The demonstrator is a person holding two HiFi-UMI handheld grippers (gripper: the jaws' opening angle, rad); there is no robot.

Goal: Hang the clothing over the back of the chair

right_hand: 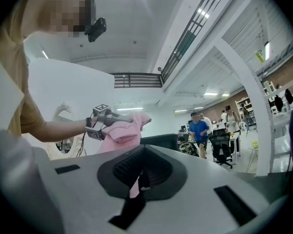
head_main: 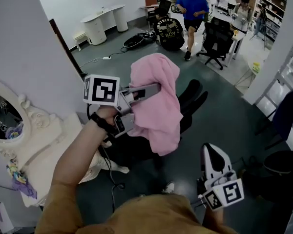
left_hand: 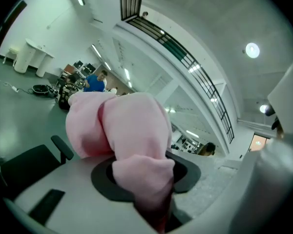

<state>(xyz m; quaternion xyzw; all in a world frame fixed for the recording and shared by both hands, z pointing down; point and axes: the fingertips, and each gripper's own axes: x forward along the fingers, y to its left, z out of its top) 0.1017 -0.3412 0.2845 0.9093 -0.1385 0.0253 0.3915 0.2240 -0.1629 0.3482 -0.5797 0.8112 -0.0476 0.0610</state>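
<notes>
Well, the pink clothing (head_main: pixel 158 101) hangs bunched from the left gripper (head_main: pixel 154 89), whose jaws pinch a fold of it, at the top edge of the black chair (head_main: pixel 193 99) back. I'd carry it across that edge until both halves balance, then let go. The right gripper (head_main: pixel 212 156) sits low, jaws together and empty. Only its view shows cloth and chair back side on; the head view overlaps them.

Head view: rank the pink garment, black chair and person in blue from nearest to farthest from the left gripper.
1. The pink garment: clamped in the left gripper.
2. The black chair: just beneath the cloth, to the right.
3. The person in blue: far across the floor, at top.
</notes>
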